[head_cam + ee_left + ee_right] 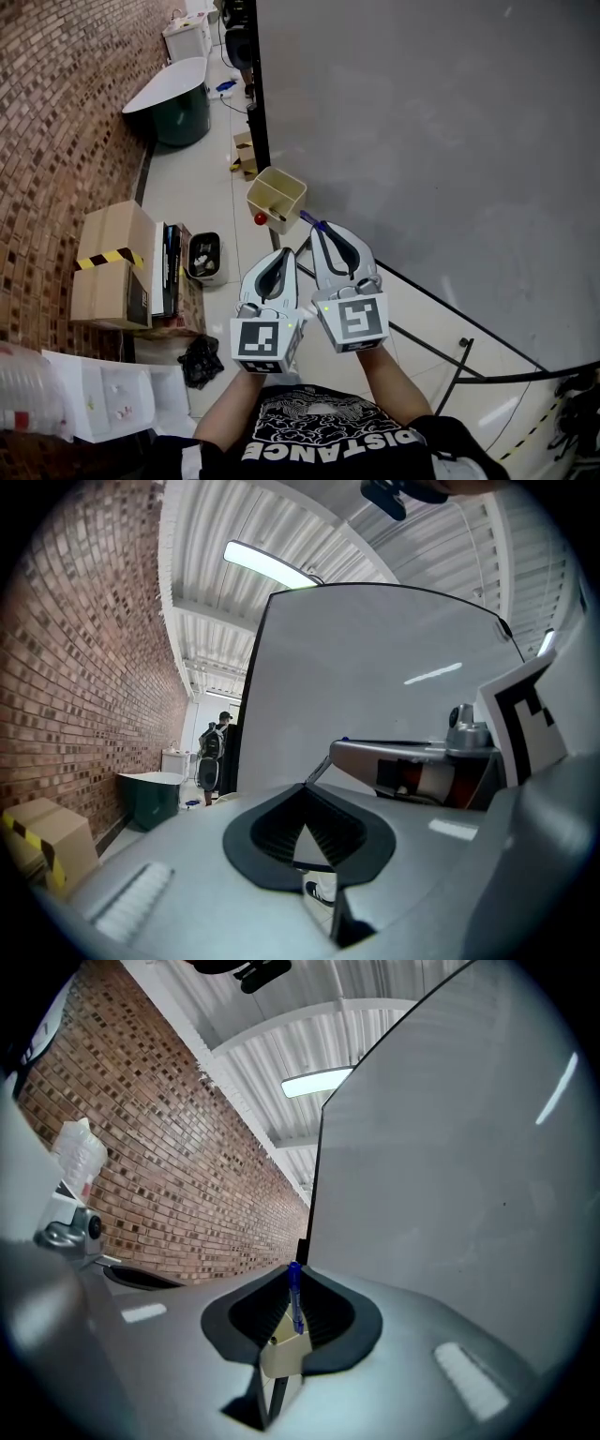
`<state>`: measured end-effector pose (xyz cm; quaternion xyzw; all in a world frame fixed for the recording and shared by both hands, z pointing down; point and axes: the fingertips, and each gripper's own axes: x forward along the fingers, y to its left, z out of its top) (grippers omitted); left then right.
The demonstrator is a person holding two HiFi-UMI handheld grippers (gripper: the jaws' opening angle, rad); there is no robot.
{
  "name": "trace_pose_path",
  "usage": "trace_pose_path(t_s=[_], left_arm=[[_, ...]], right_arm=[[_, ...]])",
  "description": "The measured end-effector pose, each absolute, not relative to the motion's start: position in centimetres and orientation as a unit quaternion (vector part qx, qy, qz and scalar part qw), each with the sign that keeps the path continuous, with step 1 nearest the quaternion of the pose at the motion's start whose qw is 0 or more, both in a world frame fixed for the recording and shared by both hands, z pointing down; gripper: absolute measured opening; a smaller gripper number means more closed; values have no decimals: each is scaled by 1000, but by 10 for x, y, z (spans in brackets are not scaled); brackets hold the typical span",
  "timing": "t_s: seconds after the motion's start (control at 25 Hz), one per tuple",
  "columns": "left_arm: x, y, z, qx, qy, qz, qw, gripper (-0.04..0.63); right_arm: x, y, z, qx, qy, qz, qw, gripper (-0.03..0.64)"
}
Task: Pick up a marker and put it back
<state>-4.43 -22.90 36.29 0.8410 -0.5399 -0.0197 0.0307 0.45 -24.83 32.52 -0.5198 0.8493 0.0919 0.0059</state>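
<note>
Forearms reach out from a black printed T-shirt [323, 436], each hand holding a gripper side by side before a large whiteboard [441, 141]. On the left gripper [289, 253] the jaws are closed tip to tip with nothing between them. On the right gripper [319, 232] the jaws are clamped on a blue marker [294, 1296], which stands upright between the pads with its end poking past the tips. Just beyond it an open beige box [277, 199] sits at the whiteboard's edge. Farther left, a cardboard box [111, 264] with striped tape stands on the floor, a dark green tub [178, 111] behind it, along a brick wall [56, 122].
</note>
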Motion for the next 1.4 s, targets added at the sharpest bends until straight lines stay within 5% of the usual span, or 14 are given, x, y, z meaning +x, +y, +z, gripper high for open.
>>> trace_pose_path(t_s=[1.4], left_arm=[[-83,-303,381,850,-525,-13,49,6]], right_arm=[[-29,-357,392,-539,838,52,-66,34]])
